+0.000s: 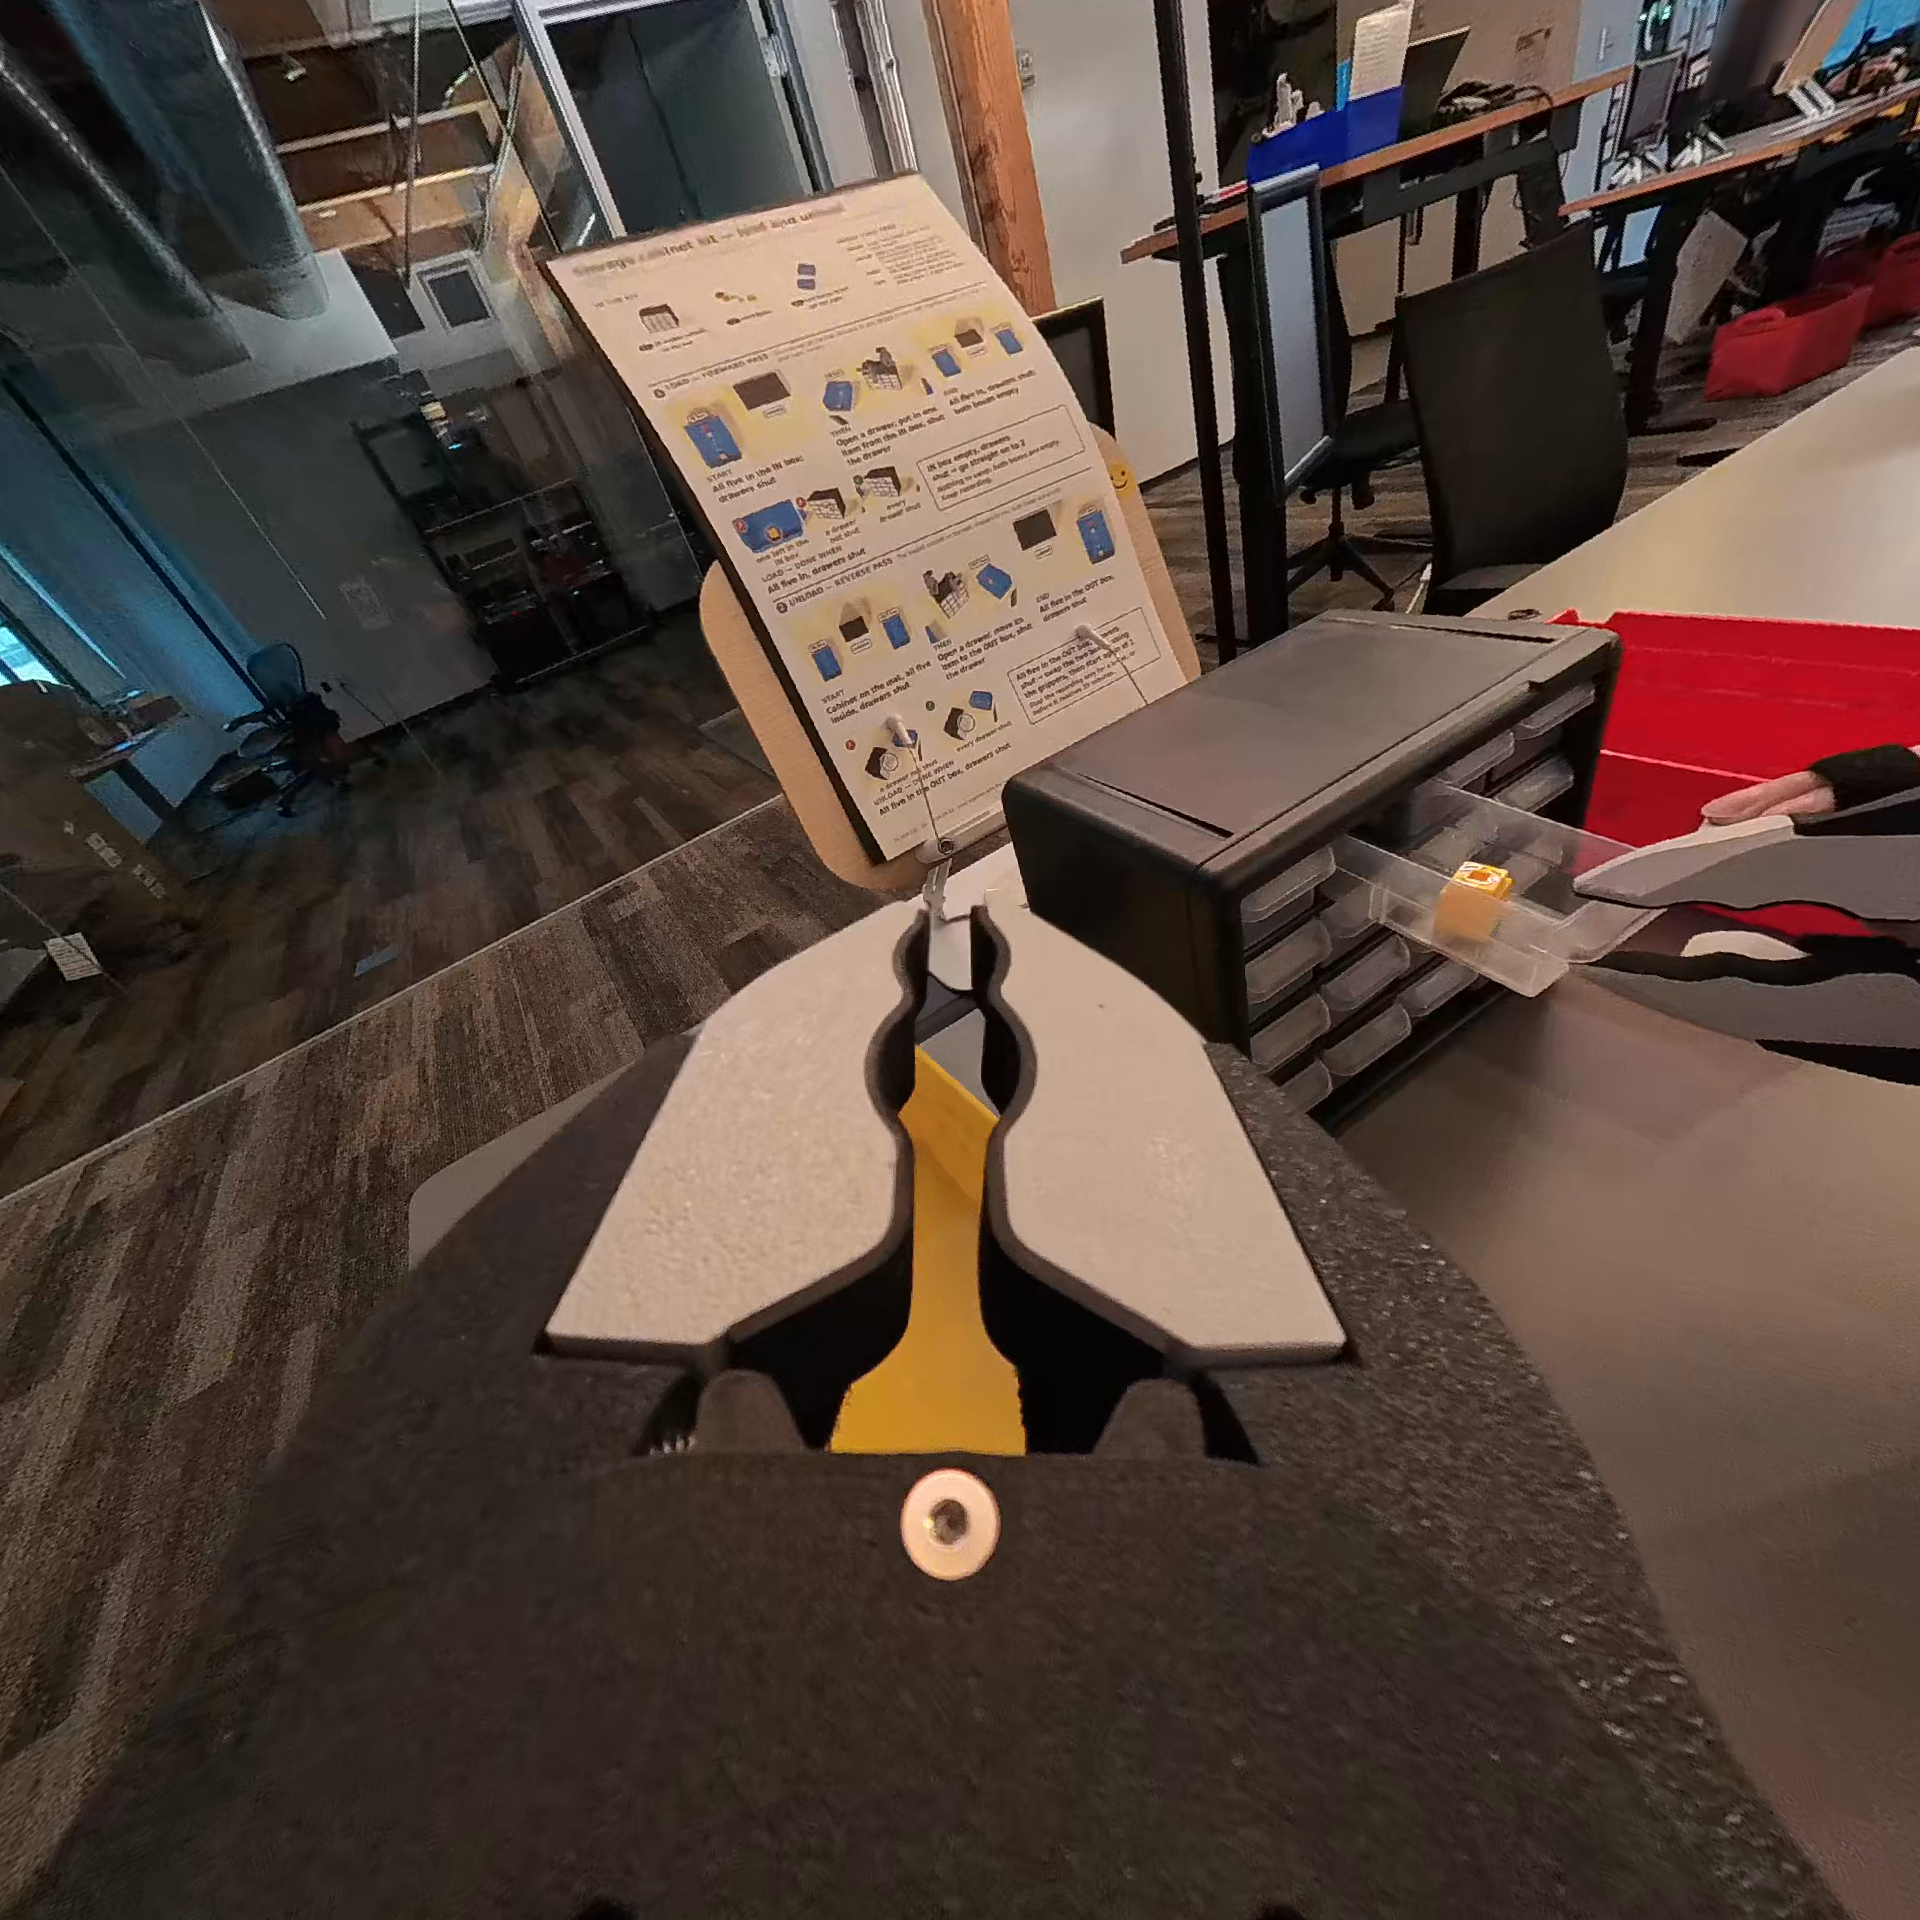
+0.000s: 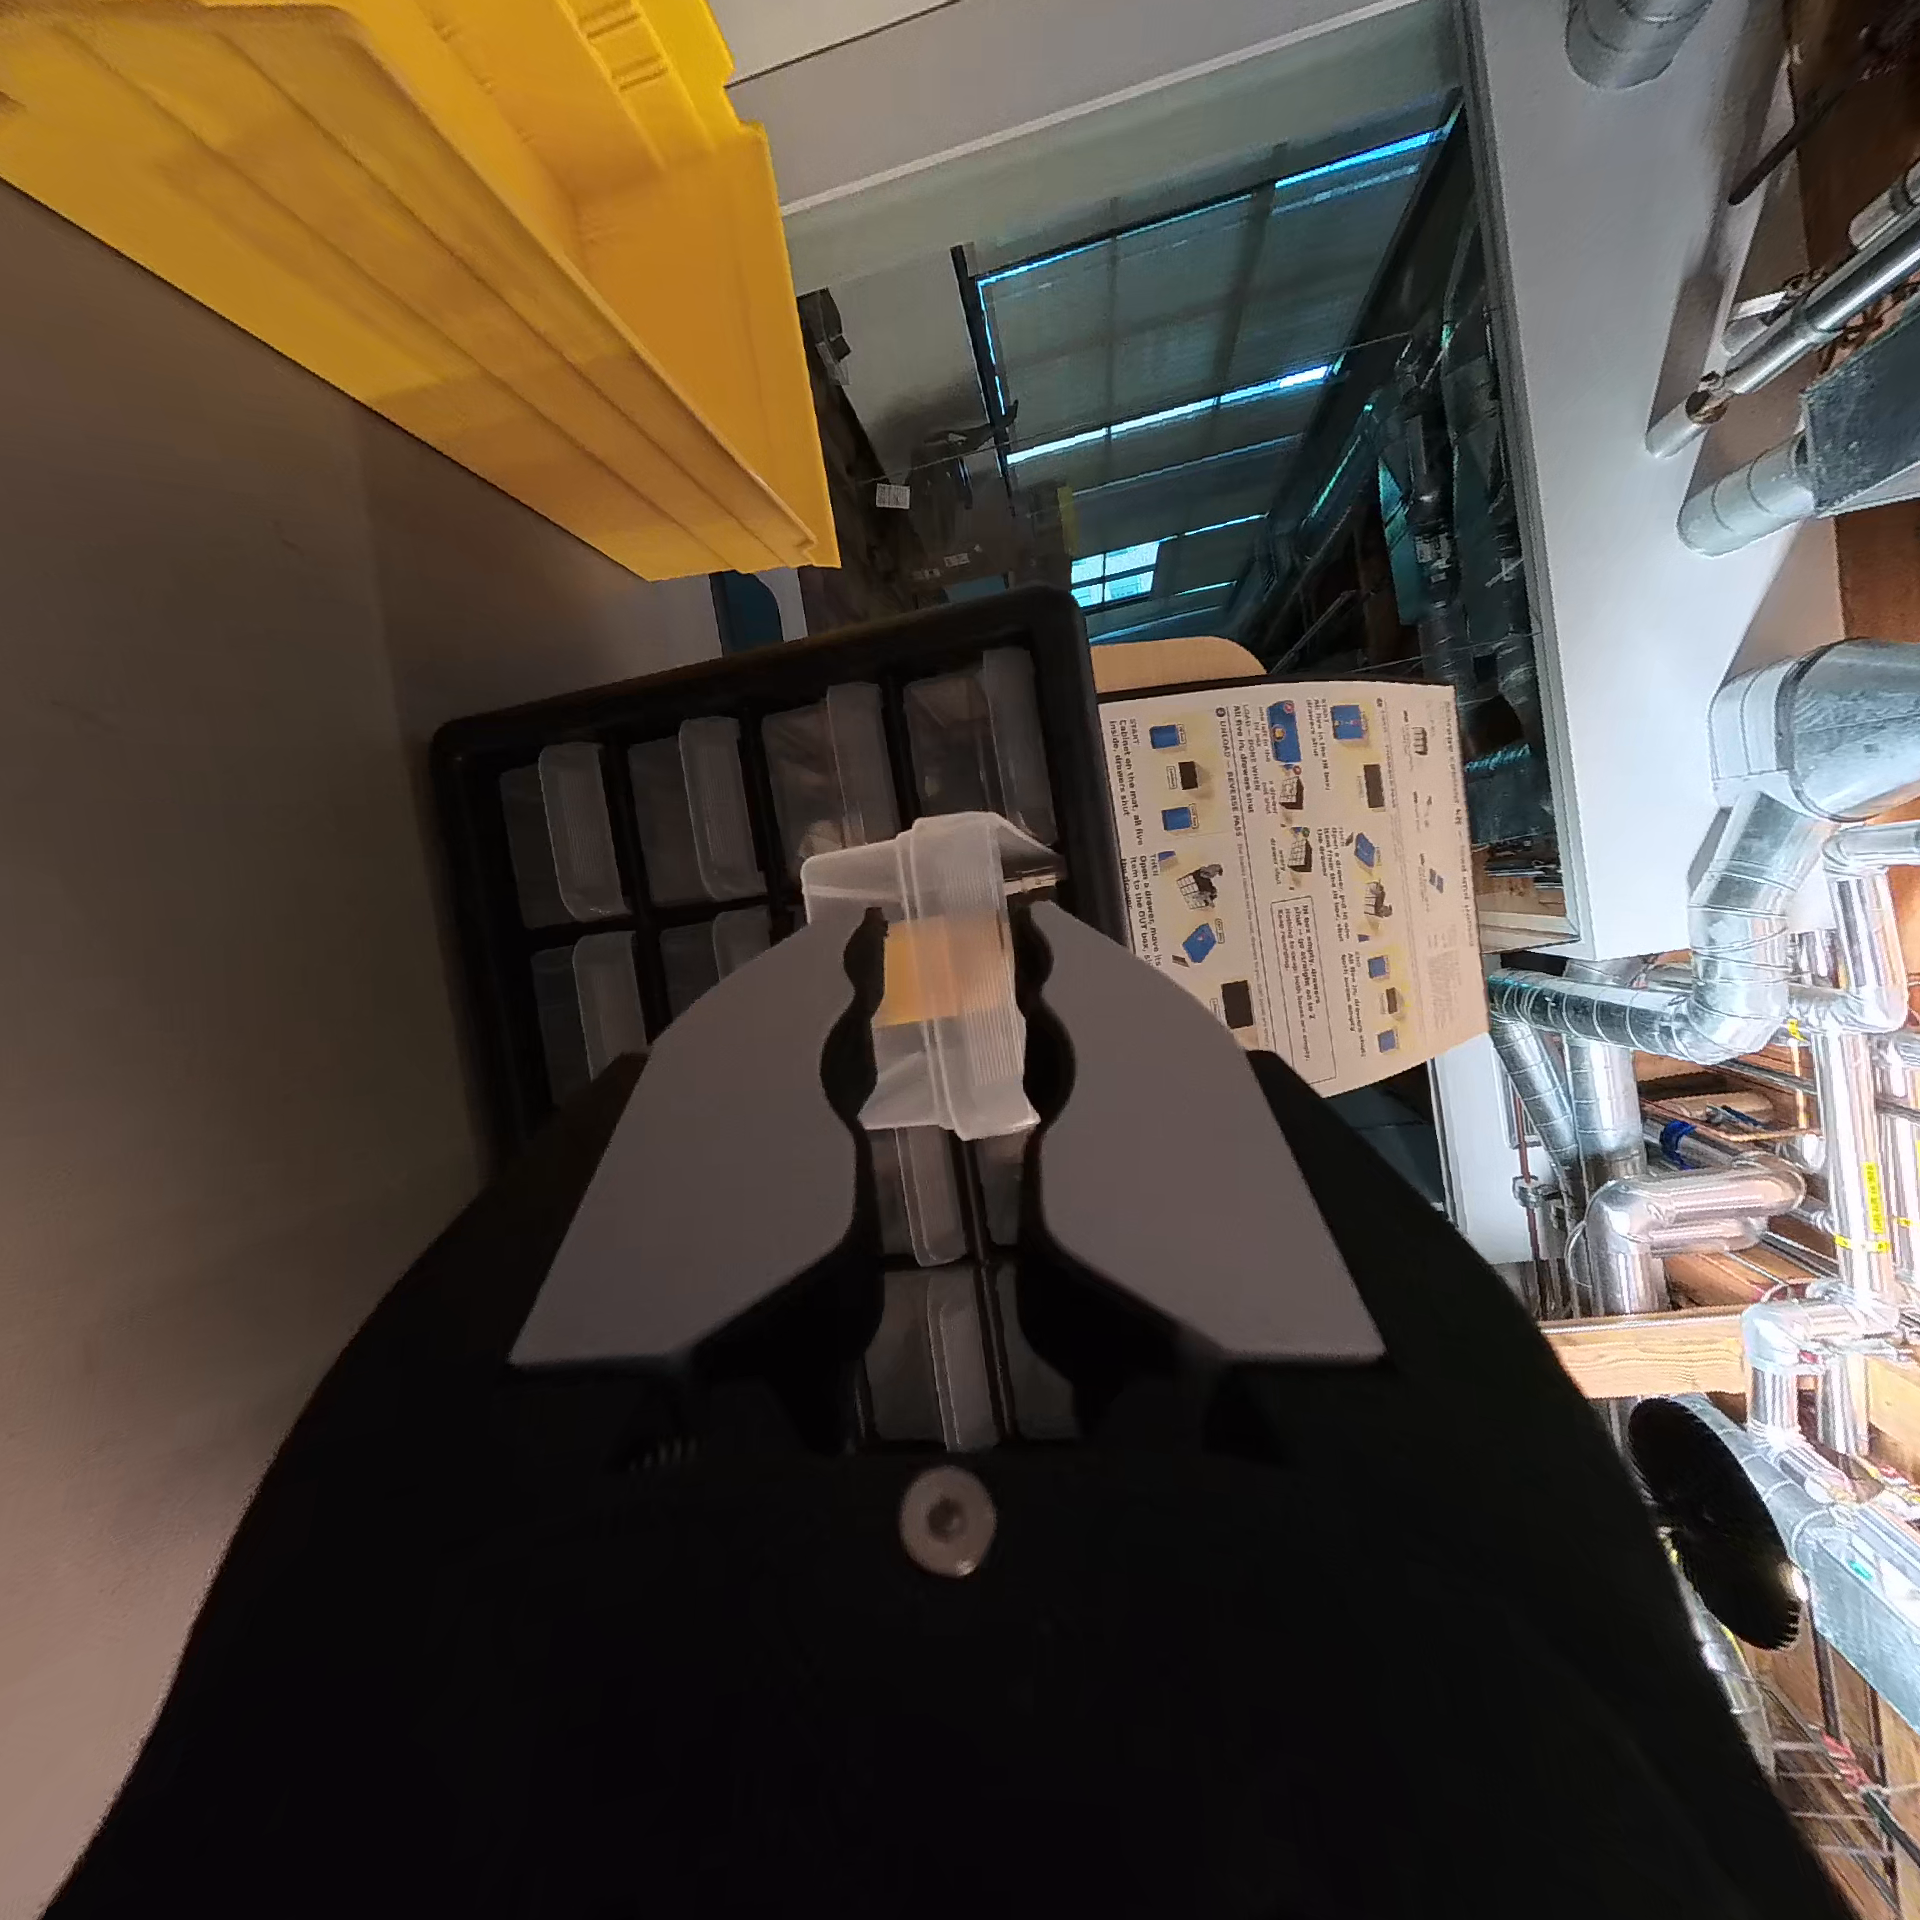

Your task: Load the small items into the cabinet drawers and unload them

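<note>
In the left wrist view, the left gripper hangs above the counter edge, fingers nearly together on nothing. Beside it, the cabinet has one clear drawer pulled out, holding a yellow block.

In the right wrist view, the right gripper, rolled sideways, is clamped on that drawer's front lip.

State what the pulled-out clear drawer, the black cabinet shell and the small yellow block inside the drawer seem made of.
Pulled-out clear drawer: likely thin transparent plastic, glossy; the block shows through its wall.
Black cabinet shell: apparently moulded plastic, satin, with rounded corners and soft highlights.
Small yellow block: probably hard plastic, opaque, with crisp edges.
</note>
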`<state>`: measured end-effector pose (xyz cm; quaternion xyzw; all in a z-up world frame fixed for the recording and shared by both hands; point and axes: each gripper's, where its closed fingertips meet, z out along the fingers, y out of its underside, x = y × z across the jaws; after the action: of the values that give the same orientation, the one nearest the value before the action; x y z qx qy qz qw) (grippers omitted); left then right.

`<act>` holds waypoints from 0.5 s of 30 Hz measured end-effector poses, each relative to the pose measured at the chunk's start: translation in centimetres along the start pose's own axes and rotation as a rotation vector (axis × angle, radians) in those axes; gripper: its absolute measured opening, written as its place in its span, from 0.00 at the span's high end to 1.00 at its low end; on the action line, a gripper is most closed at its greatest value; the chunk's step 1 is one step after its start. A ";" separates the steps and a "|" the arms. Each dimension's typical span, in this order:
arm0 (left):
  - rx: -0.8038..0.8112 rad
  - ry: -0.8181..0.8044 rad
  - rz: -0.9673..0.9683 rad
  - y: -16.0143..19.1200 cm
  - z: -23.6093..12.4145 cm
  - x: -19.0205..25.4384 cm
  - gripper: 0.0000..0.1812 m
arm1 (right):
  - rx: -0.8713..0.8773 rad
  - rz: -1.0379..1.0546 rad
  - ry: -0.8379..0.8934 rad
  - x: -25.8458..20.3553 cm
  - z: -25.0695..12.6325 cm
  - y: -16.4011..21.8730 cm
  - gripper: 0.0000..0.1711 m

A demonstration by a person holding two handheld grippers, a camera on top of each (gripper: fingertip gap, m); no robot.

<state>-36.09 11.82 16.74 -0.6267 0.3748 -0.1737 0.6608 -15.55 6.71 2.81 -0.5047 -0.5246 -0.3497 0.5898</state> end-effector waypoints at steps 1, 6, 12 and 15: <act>-0.001 0.007 0.000 0.0 0.0 0.1 0.97 | -0.001 0.001 0.001 0.0 0.0 0.0 0.86; -0.012 0.014 0.013 0.1 0.3 0.5 0.96 | 0.002 0.000 0.006 0.1 -0.1 0.2 0.86; -0.031 0.020 0.025 0.2 0.6 0.9 0.96 | 0.002 -0.005 0.015 0.5 0.1 0.5 0.88; -0.033 0.021 0.028 0.2 0.7 1.0 0.96 | -0.007 -0.013 0.020 0.6 0.4 0.9 0.88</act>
<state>-35.05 11.64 16.21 -0.6301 0.3934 -0.1649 0.6489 -14.67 7.37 3.21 -0.4997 -0.5206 -0.3606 0.5909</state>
